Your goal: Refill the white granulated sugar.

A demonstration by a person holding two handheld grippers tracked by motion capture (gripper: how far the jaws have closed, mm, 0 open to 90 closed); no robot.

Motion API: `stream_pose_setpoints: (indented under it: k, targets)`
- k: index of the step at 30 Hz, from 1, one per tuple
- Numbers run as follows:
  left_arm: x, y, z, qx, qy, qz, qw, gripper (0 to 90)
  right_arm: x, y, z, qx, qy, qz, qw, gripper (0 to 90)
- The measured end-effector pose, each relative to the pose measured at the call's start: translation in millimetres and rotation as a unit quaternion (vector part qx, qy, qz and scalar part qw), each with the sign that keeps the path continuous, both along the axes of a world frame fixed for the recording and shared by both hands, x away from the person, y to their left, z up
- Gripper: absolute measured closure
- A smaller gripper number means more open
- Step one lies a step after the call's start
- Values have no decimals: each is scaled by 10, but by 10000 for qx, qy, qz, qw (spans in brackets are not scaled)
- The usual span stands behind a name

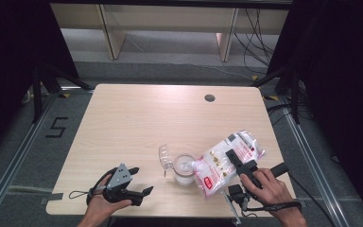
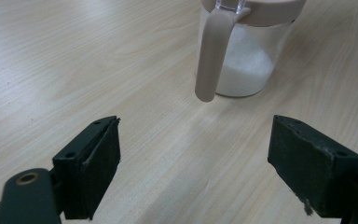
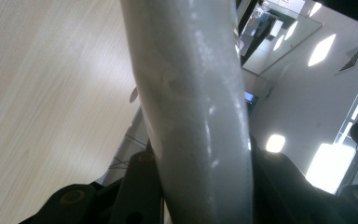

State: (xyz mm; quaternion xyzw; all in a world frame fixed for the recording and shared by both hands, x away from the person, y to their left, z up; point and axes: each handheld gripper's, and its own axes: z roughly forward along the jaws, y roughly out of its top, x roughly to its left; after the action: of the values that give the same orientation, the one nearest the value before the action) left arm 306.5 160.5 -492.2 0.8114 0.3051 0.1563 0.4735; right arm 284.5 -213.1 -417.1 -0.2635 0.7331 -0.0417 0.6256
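Observation:
A clear jar (image 1: 184, 170) with a pink rim stands near the table's front middle, its flip lid (image 1: 165, 158) open to the left. White granules fill its lower part (image 2: 247, 70), and a pink handle (image 2: 209, 60) hangs down its side. A plastic bag (image 1: 224, 161) of white granules with red labels is tilted, its low end at the jar's mouth. My right gripper (image 1: 232, 156) is shut on the bag (image 3: 191, 93), pinching it between both jaws. My left gripper (image 1: 141, 181) rests open at the front left, apart from the jar, with nothing between its pads (image 2: 98, 163).
The wooden table (image 1: 137, 118) has a small round hole (image 1: 210, 98) at the back right. A floor marking "5" (image 1: 56, 126) lies left of the table. Dark stands flank both sides, and shelf legs stand beyond the far edge.

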Motion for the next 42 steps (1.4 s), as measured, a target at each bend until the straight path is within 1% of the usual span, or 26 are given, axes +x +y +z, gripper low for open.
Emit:
stream_pose_setpoints:
  k: [1, 2, 7, 11, 13, 16, 17, 18, 20, 25, 26, 27, 29, 31, 33, 34, 35, 36, 37, 38, 39, 40, 41, 42]
  targets:
    - [3, 1, -1, 12, -10, -12, 10000, 164, 4, 9, 7, -90, -3, 22, 10000, 725]
    - [-12, -12, -9, -82, 101, 83, 9999, 165, 0, 3, 0, -68, 2, -20, 10000, 725]
    - [-13, -14, -9, -73, 106, 74, 9999, 165, 3, 9, 1, -76, 11, 15, 10000, 726]
    - [-13, -15, -9, -72, 107, 74, 9999, 165, 3, 4, -5, -36, 22, -4, 10000, 728]
    - [-12, -13, -10, -79, 101, 74, 9999, 165, 12, 11, 8, -105, -10, 74, 9999, 729]
    - [-12, -13, -10, -80, 101, 76, 9999, 164, 9, 4, 7, -88, 14, 34, 10000, 731]
    - [-13, -12, -9, -72, 100, 74, 9999, 165, 0, -5, -3, -15, 24, -34, 10000, 731]
    - [-11, -10, -7, -58, 81, 62, 9999, 165, 0, -5, -2, -16, 26, -33, 10000, 732]
    - [-12, -11, -8, -76, 98, 73, 9999, 165, 10, 8, 12, -99, -7, 76, 9999, 733]
    - [-11, -8, -6, -63, 72, 67, 9999, 164, 16, 6, -4, -31, 41, 61, 10000, 737]
    - [-12, -9, -6, -69, 82, 73, 9999, 165, 13, 0, -19, 32, 96, 0, 9999, 738]
    - [-10, -8, -6, -60, 74, 60, 9999, 165, 16, -14, -53, 223, 55, 55, 9997, 739]
    - [-10, -8, -5, -63, 74, 61, 9999, 165, 26, -3, -52, 183, 118, 93, 9997, 740]
    - [-11, -7, -3, -56, 68, 65, 9999, 165, 27, -9, -61, 316, 174, 93, 9993, 741]
    - [-11, -6, -3, -61, 67, 67, 9999, 165, 37, -9, -60, 339, 216, 125, 9991, 741]
    - [-12, -6, -2, -67, 68, 70, 9999, 165, 51, -3, -56, 325, 212, 203, 9990, 742]
    - [-12, -6, -1, -68, 64, 69, 9999, 165, 52, -2, -56, 329, 289, 158, 9989, 742]
    - [-12, -6, -1, -62, 66, 66, 9999, 165, 60, -7, -71, 422, 306, 207, 9984, 743]
    - [-12, -7, -2, -62, 72, 67, 9999, 165, 62, -7, -79, 456, 344, 210, 9981, 745]
    - [-12, -7, -2, -61, 71, 68, 9999, 165, 64, -11, -91, 559, 418, 192, 9974, 746]
    - [-12, -7, -1, -60, 68, 66, 9999, 165, 74, -6, -90, 625, 459, 236, 9967, 746]
    - [-14, -7, 1, -52, 61, 75, 9999, 165, 68, -5, -97, 731, 533, 148, 9958, 747]
    - [-14, -2, 6, -10, 48, 82, 10000, 165, 85, -8, -102, 845, 562, 239, 9945, 748]
    - [-19, -6, 7, -59, 69, 91, 9999, 165, 89, -6, -98, 867, 637, 199, 9940, 748]
